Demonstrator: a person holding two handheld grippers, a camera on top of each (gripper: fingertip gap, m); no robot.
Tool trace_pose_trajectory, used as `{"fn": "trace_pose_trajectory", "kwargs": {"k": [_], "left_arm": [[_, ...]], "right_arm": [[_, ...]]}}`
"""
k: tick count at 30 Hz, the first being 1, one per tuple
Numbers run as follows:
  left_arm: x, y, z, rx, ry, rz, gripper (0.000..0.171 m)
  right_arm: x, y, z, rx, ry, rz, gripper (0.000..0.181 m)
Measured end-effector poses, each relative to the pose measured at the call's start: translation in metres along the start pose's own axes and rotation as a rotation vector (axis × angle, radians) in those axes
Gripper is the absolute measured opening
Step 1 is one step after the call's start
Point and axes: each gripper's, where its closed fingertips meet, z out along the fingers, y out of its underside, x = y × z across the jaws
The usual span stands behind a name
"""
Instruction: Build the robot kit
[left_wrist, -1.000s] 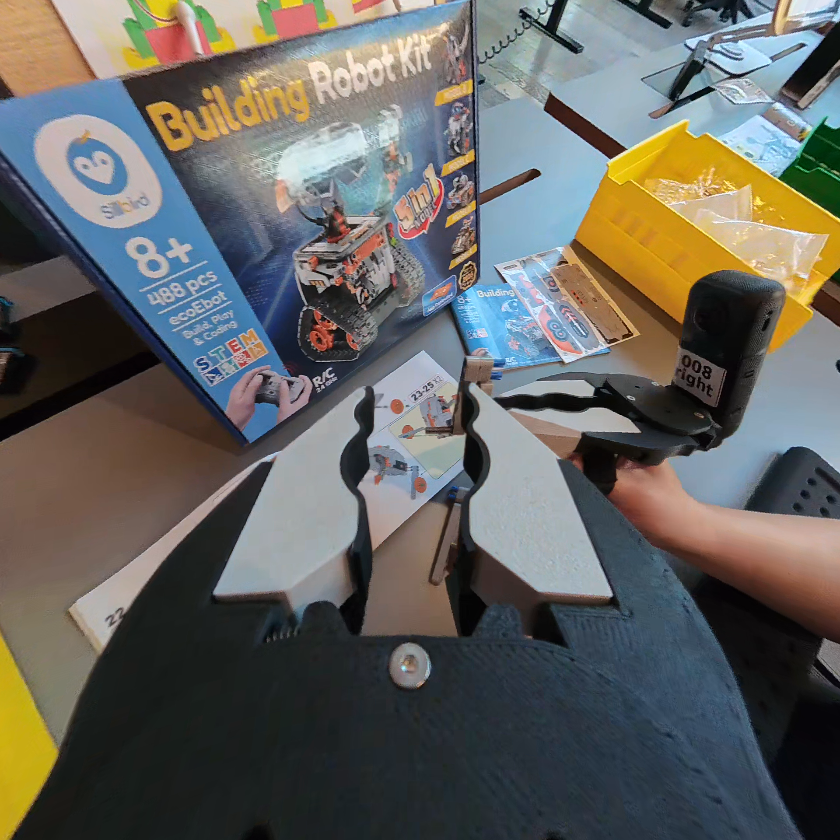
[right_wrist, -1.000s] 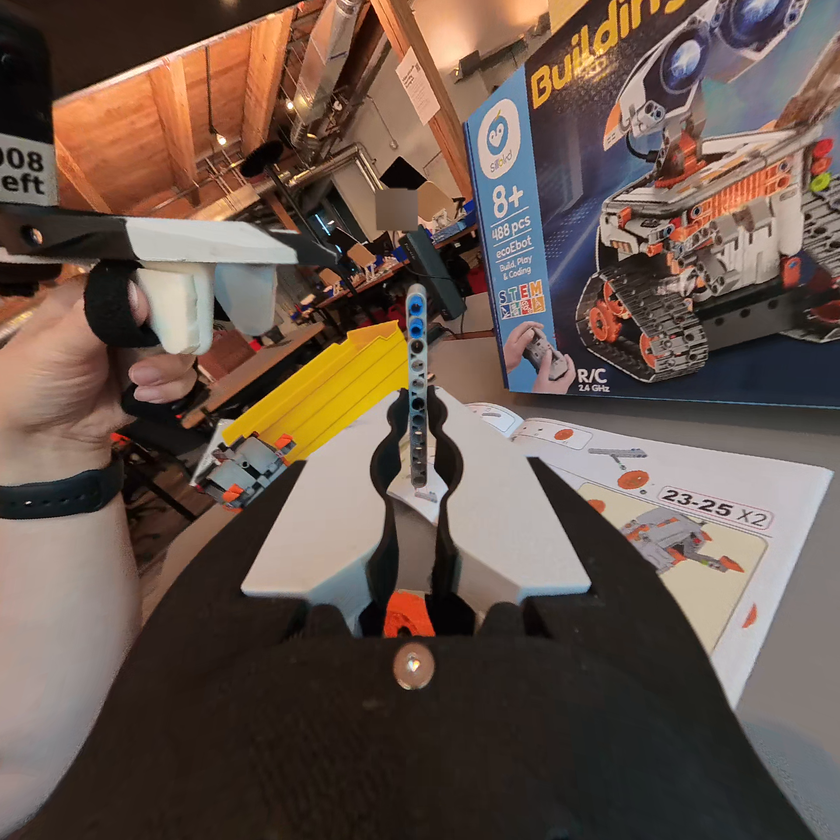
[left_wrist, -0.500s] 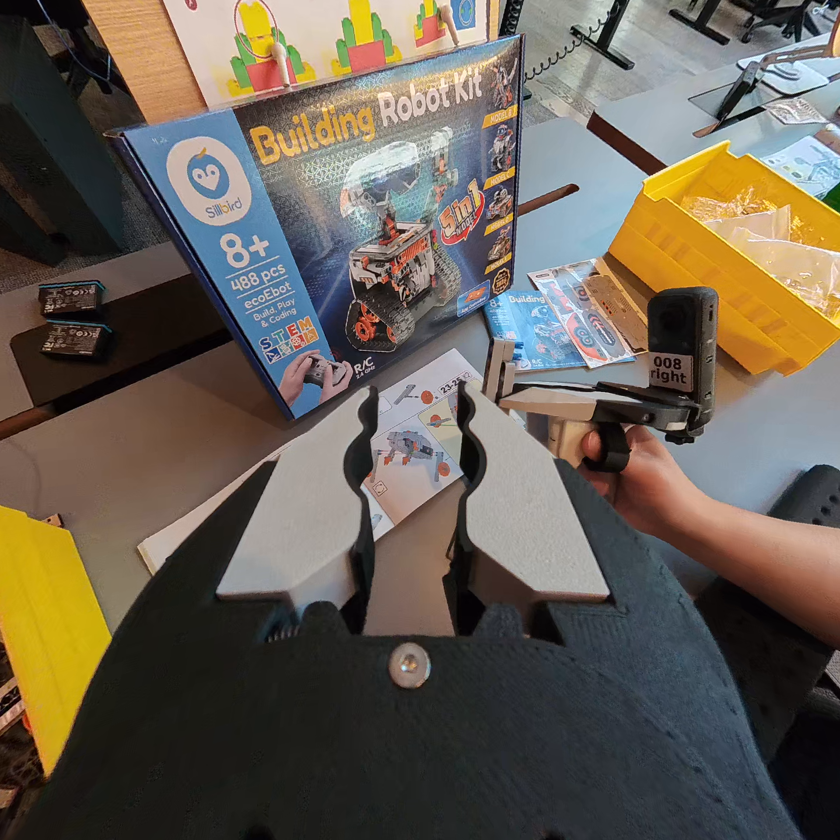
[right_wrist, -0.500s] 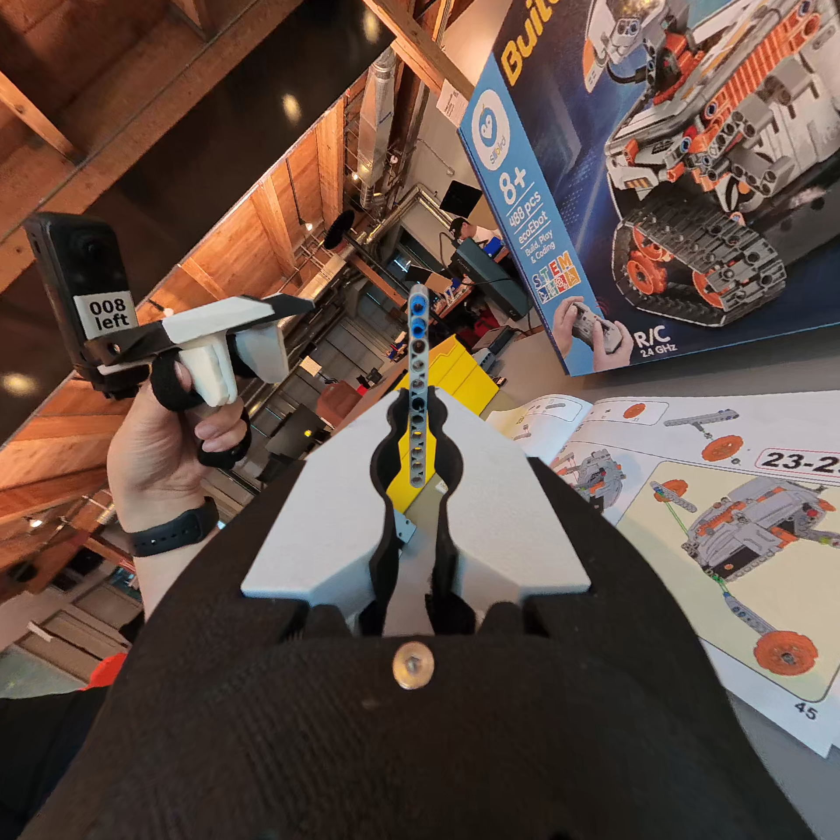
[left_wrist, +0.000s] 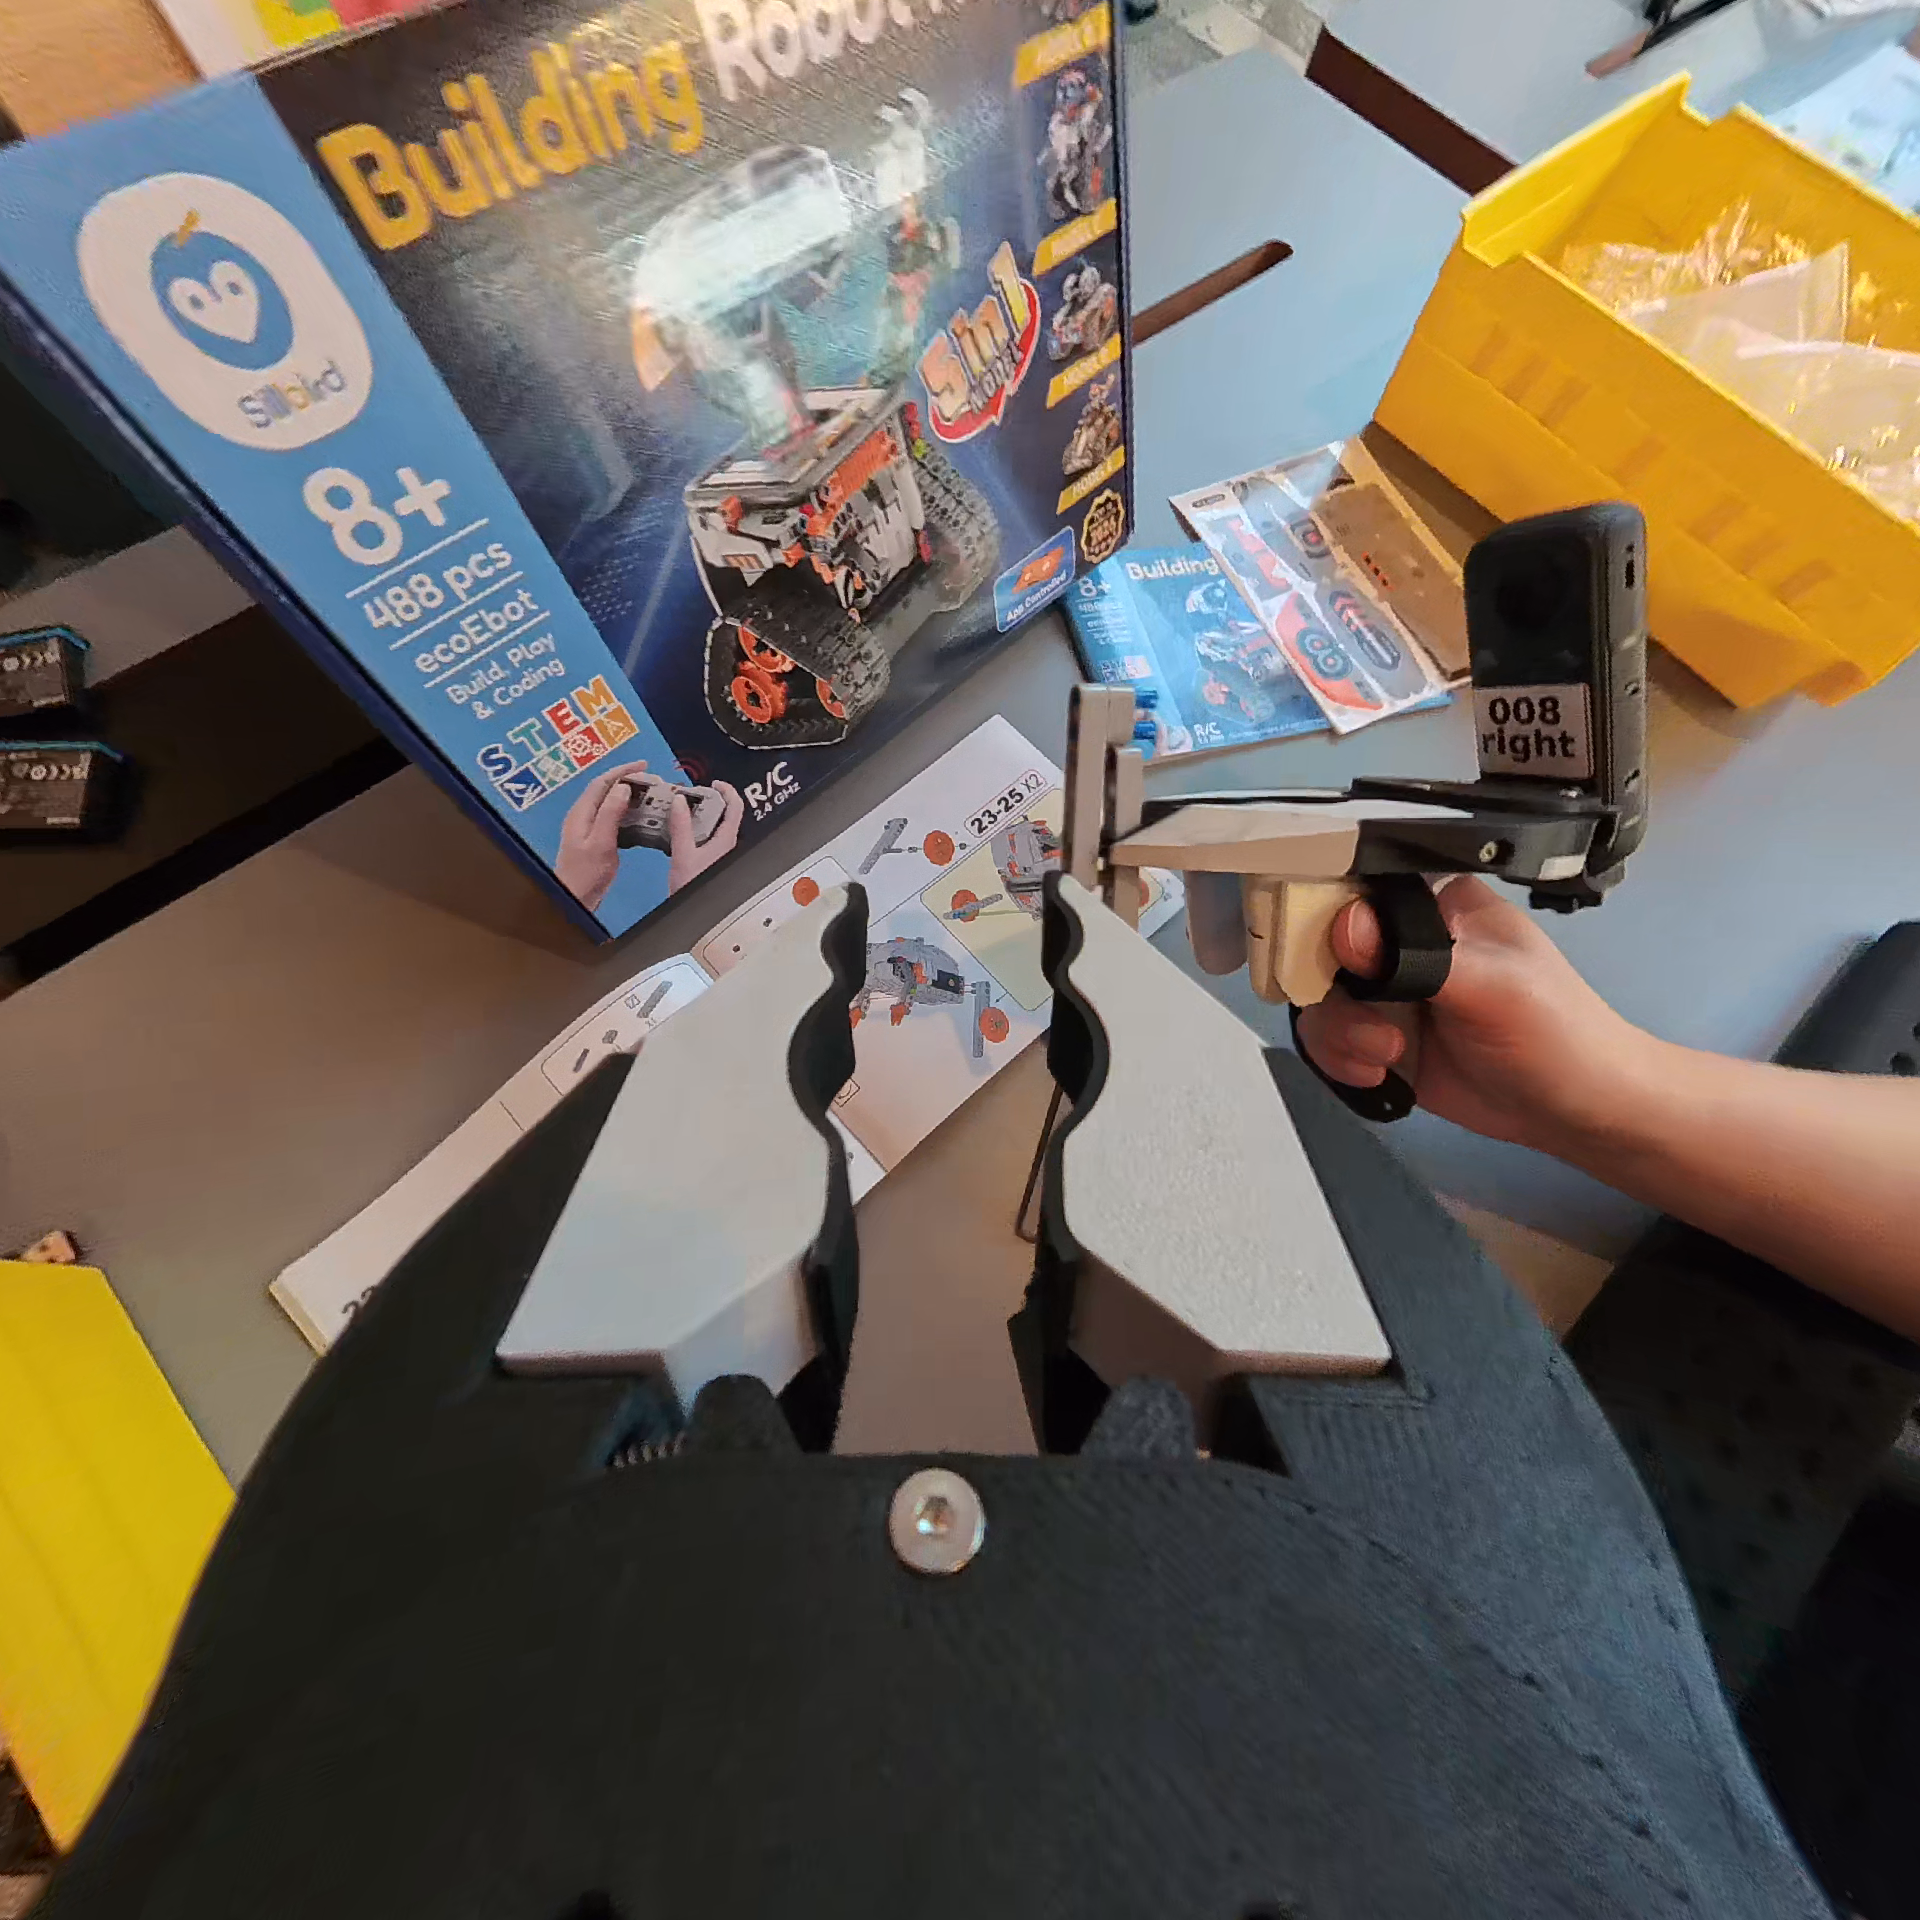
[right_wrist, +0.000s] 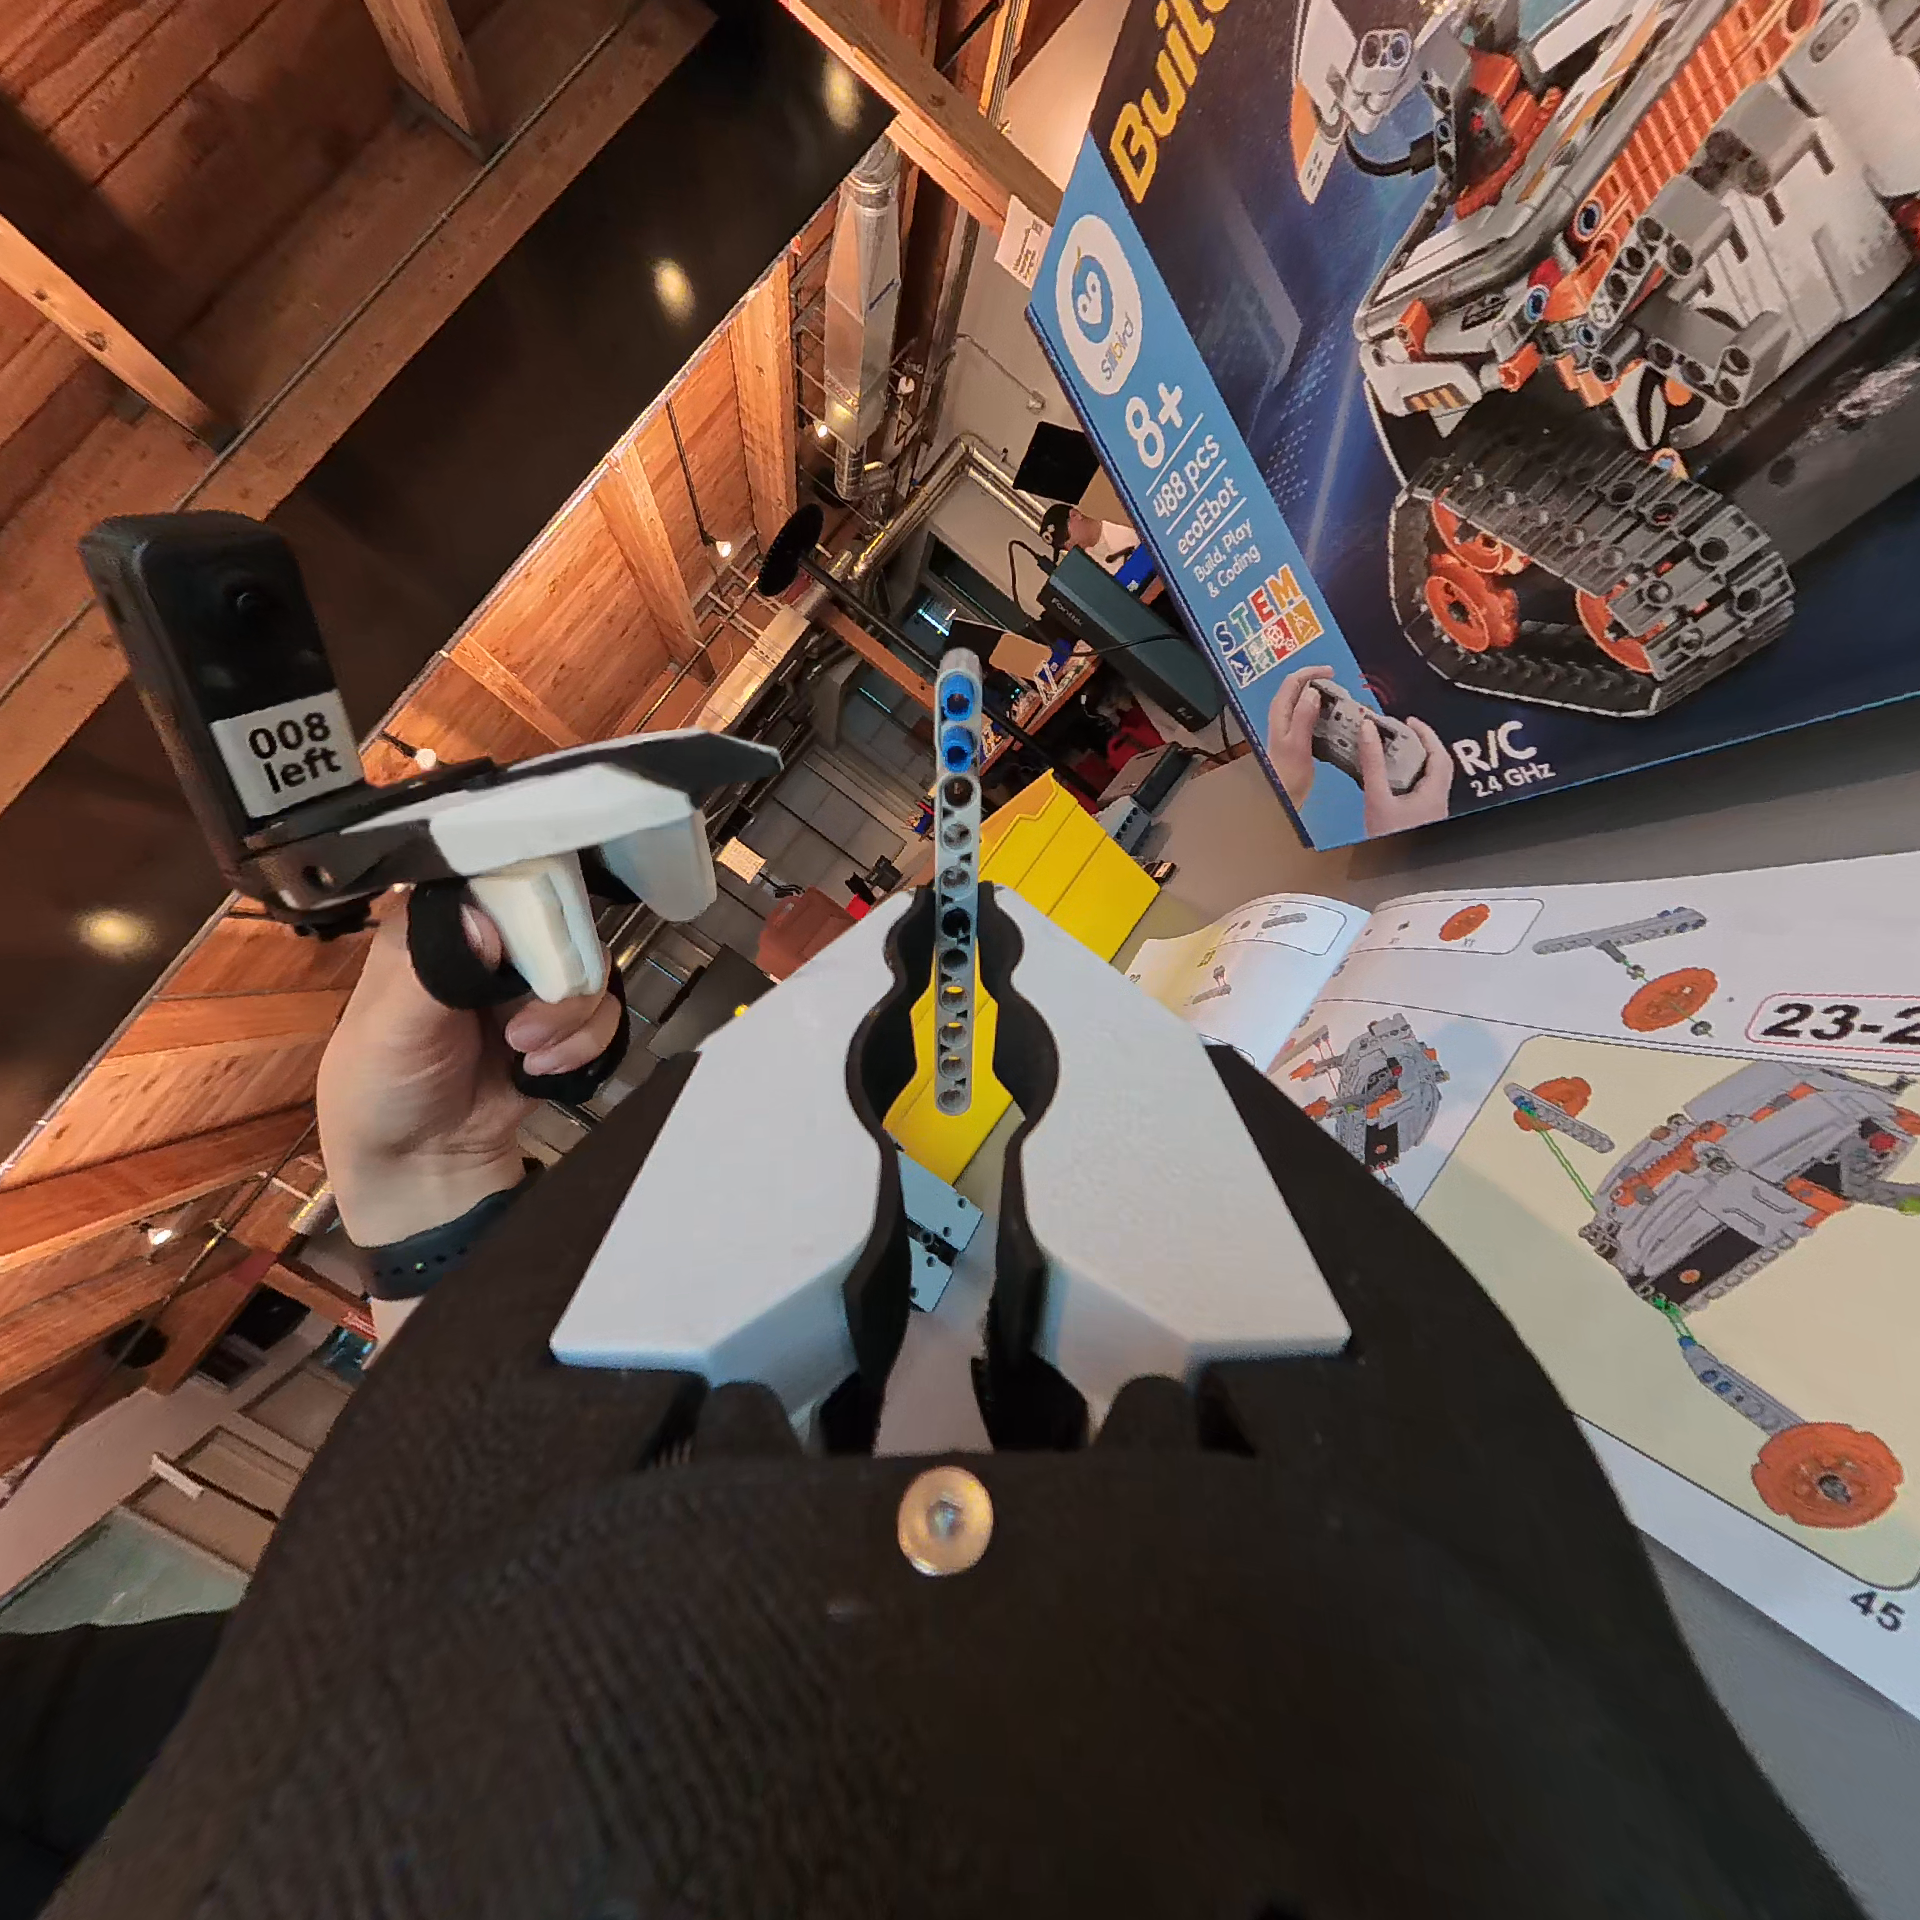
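Observation:
My right gripper (right_wrist: 956, 906) is shut on a long grey beam with holes (right_wrist: 956, 831), held upright above the table, with two blue pins (right_wrist: 954, 722) near its top. In the left wrist view the right gripper (left_wrist: 1117, 847) holds the beam (left_wrist: 1091, 769) just beyond my left gripper's right fingertip. My left gripper (left_wrist: 951, 899) is open and empty, held over an open instruction booklet (left_wrist: 935, 966). It also shows in the right wrist view (right_wrist: 717, 764), off to the left of the beam, in a person's hand.
A large blue kit box (left_wrist: 623, 416) stands behind the booklet on the grey table (left_wrist: 260, 1039). A small booklet and sticker sheets (left_wrist: 1247, 623) lie to its right. Yellow bins stand far right (left_wrist: 1662, 436) and near left (left_wrist: 83, 1475). A thin dark rod (left_wrist: 1039, 1164) lies on the table. One gripper's finger ends stand about 8 cm off the other's.
My left gripper pulled up and back, then came forward and lower again. The right gripper, still shut on the beam, tilted and now sits closer to my left fingertips.

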Motion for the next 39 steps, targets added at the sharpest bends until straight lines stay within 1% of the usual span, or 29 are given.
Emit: {"fn": "trace_pose_trajectory", "kwargs": {"k": [2,5,7,9,11,14,17,19,21,23,29,34,36,37,38,39], "left_arm": [[0.007,0.003,0.008,-0.030,-0.006,0.070,0.034],[0.021,0.010,0.027,-0.081,-0.013,0.181,0.041],[0.026,0.017,0.040,-0.132,-0.040,0.241,0.043],[0.028,0.021,0.049,-0.166,-0.072,0.264,0.040],[0.037,0.027,0.054,-0.196,-0.044,0.237,0.037],[0.048,0.032,0.061,-0.221,0.018,0.150,0.034],[0.048,0.025,0.067,-0.182,0.012,0.125,0.026],[0.045,0.022,0.069,-0.173,-0.023,0.144,0.026],[0.041,0.026,0.072,-0.194,-0.066,0.173,0.029],[0.041,0.030,0.077,-0.216,-0.075,0.172,0.032],[0.049,0.029,0.082,-0.199,-0.023,0.096,0.030],[0.064,0.026,0.081,-0.173,0.076,0.031,0.033],[0.062,0.027,0.089,-0.174,0.023,0.056,0.038],[0.059,0.029,0.093,-0.182,-0.023,0.104,0.037],[0.056,0.030,0.097,-0.188,-0.080,0.164,0.032],[0.052,0.029,0.099,-0.184,-0.133,0.225,0.024]], "right_arm": [[0.002,-0.001,0.000,0.002,0.008,0.013,0.005],[0.005,-0.006,-0.003,0.008,0.030,0.032,0.005],[0.005,-0.012,-0.006,0.029,0.023,0.054,0.005],[0.006,-0.018,-0.010,0.055,0.019,0.077,0.005],[0.006,-0.022,-0.012,0.080,0.006,0.108,0.005],[0.005,-0.026,-0.013,0.110,-0.017,0.152,0.005],[0.005,-0.029,-0.016,0.137,-0.029,0.196,0.005],[0.008,-0.032,-0.018,0.164,-0.027,0.222,0.005],[0.012,-0.034,-0.021,0.181,-0.017,0.251,0.005],[0.016,-0.034,-0.022,0.190,-0.014,0.276,0.006],[0.020,-0.038,-0.025,0.210,0.002,0.276,0.006],[0.017,-0.038,-0.025,0.207,0.001,0.263,0.005],[0.018,-0.035,-0.024,0.196,0.013,0.266,0.006],[0.018,-0.034,-0.024,0.197,0.021,0.266,0.005],[0.019,-0.034,-0.025,0.202,0.026,0.267,0.005],[0.019,-0.035,-0.025,0.204,0.032,0.267,0.006]]}}
